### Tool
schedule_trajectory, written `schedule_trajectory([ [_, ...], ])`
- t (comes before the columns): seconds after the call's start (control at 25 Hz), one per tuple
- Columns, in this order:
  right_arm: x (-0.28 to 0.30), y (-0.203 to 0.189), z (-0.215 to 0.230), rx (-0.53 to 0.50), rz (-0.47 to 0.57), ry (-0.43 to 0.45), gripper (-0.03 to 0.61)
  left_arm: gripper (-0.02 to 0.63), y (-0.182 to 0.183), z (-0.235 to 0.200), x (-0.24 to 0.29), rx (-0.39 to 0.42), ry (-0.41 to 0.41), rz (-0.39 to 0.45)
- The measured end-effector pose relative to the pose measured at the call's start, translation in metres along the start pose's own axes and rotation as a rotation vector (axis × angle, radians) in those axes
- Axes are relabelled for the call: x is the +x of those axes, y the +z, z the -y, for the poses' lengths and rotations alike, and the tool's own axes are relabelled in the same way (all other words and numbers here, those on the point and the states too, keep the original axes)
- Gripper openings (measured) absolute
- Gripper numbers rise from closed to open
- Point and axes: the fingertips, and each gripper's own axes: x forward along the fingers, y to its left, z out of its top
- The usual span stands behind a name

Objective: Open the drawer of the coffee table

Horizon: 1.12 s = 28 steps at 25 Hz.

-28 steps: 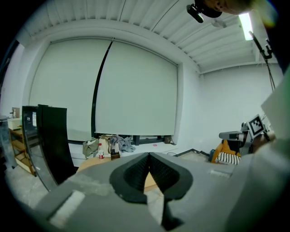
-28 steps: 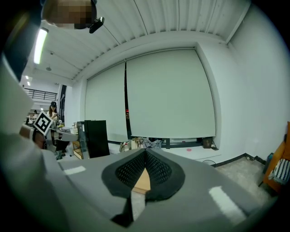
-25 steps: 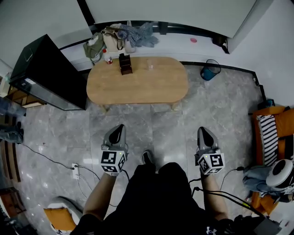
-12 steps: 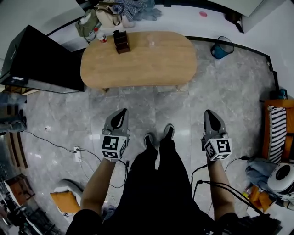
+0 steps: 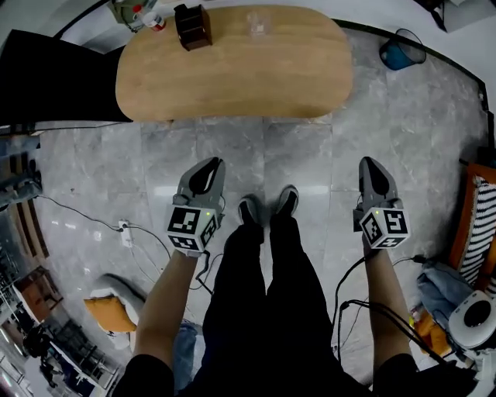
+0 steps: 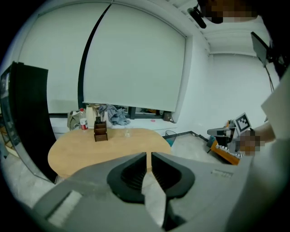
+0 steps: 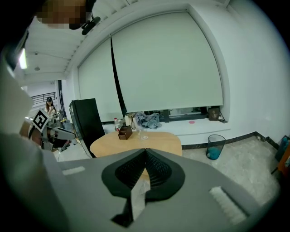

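The coffee table (image 5: 232, 66) is an oval of light wood at the top of the head view; no drawer shows on it from above. It also lies ahead in the left gripper view (image 6: 90, 149) and the right gripper view (image 7: 136, 142). Both grippers hang over the grey floor, short of the table and apart from it. My left gripper (image 5: 211, 167) has just been opening: a narrow slit stands between its jaws (image 6: 148, 156), with nothing in it. My right gripper (image 5: 370, 166) is shut and empty, its tips meeting (image 7: 145, 152).
A dark wooden box (image 5: 192, 25), a small glass (image 5: 256, 23) and a bottle (image 5: 147, 17) stand at the table's far side. A black cabinet (image 5: 54, 77) is at the left, a blue bin (image 5: 401, 53) at the right. A power strip with cables (image 5: 124, 233) lies on the floor.
The table has slid toward the top of the head view and grown larger as the person stepped nearer. Both grippers have stayed in front of the body, pointing at the table.
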Motion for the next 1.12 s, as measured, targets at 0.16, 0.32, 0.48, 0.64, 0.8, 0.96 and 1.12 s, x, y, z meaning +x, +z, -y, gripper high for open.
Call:
schedule_trajectory([
  [0.16,0.047,-0.043,0.017,-0.035,-0.038,0.008,0.003,0.038,-0.050,-0.027,0.043,-0.025,-0.003,-0.030],
  [0.32,0.086,-0.090,0.037,-0.057,-0.067,-0.003,0.003,0.040,-0.103,-0.046,0.080,-0.039,-0.025,-0.066],
  [0.48,0.122,-0.129,0.051,-0.057,-0.072,-0.015,0.003,0.046,-0.146,-0.068,0.111,-0.086,-0.058,-0.074],
  [0.64,0.154,-0.162,0.055,-0.063,-0.084,0.006,0.005,0.046,-0.185,-0.084,0.140,-0.288,-0.141,-0.052],
  [0.8,0.174,-0.189,0.059,-0.066,-0.083,0.030,0.025,0.053,-0.211,-0.094,0.164,-0.490,-0.219,0.010],
  [0.96,0.189,-0.215,0.068,-0.086,-0.092,0.050,0.081,0.120,-0.229,-0.096,0.191,-0.511,-0.262,0.031],
  [1.12,0.215,-0.233,0.073,-0.105,-0.087,0.073,0.127,0.184,-0.246,-0.130,0.220,-0.401,-0.196,0.024],
])
